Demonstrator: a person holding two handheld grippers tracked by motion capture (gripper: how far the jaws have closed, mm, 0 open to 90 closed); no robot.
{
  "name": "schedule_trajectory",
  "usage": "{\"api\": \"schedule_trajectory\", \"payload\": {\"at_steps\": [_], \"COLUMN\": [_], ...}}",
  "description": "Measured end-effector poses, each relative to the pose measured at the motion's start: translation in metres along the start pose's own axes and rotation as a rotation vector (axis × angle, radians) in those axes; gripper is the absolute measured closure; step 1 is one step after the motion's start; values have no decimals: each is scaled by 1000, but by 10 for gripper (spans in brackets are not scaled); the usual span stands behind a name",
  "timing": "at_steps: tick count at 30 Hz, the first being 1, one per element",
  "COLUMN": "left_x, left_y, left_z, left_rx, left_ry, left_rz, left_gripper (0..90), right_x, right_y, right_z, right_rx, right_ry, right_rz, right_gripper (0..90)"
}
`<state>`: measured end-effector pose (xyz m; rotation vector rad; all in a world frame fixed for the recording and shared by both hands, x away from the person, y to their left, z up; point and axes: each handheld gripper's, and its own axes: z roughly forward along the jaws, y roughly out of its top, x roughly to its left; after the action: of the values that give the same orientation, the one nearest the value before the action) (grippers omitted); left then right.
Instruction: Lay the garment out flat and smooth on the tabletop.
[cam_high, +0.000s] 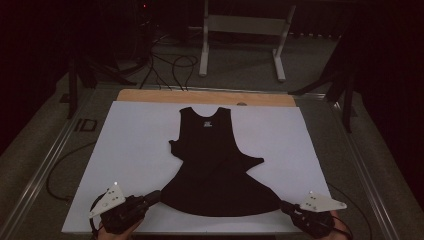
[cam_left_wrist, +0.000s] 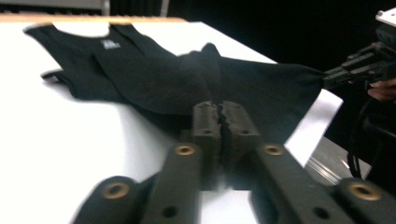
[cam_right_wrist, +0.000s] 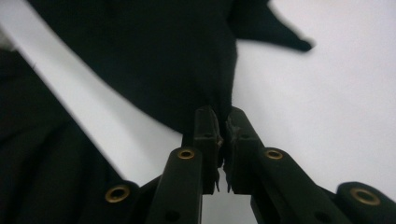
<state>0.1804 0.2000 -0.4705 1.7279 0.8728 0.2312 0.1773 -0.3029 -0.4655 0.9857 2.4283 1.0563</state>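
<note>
Although a small white label sits just under the neckline of the black sleeveless fabric top (cam_high: 212, 155), its print is too small and blurred to read in either the high view or the left gripper view. That garment lies flat in the middle of the white rectangular sheet (cam_high: 130, 150) that covers the table, neck toward the top of the frame and its wide hem toward the bottom edge.

At the lower left of the high view, the left gripper (cam_high: 156, 195) has its black jaws nearly together at the hem's left corner; its own view shows the pads (cam_left_wrist: 205, 122) almost meeting, with a thin fold of black cloth pinched between them. At the lower right, the right gripper (cam_high: 283, 205) meets the hem's right corner, and in its view the jaws stand a narrow slit apart with the cloth's edge caught in the gap.

Both hands are cut off by the bottom edge of the high view. Everything past the table lies in deep shadow, apart from a pale metal frame (cam_high: 245, 30) at upper centre.
</note>
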Motion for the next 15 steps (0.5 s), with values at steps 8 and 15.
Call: {"api": "schedule_trajectory", "payload": {"at_steps": [8, 15], "left_x": [15, 28], "left_y": [-2, 1], "left_z": [13, 42], "left_rx": [42, 124], "left_ry": [81, 136], "left_rz": [-29, -5], "left_gripper": [462, 481], "right_x": [-13, -26], "right_y": [-2, 1], "right_z": [5, 15], "right_rx": [-35, -57], "right_ry": [4, -34], "right_rz": [83, 123], "right_gripper": [413, 419]}}
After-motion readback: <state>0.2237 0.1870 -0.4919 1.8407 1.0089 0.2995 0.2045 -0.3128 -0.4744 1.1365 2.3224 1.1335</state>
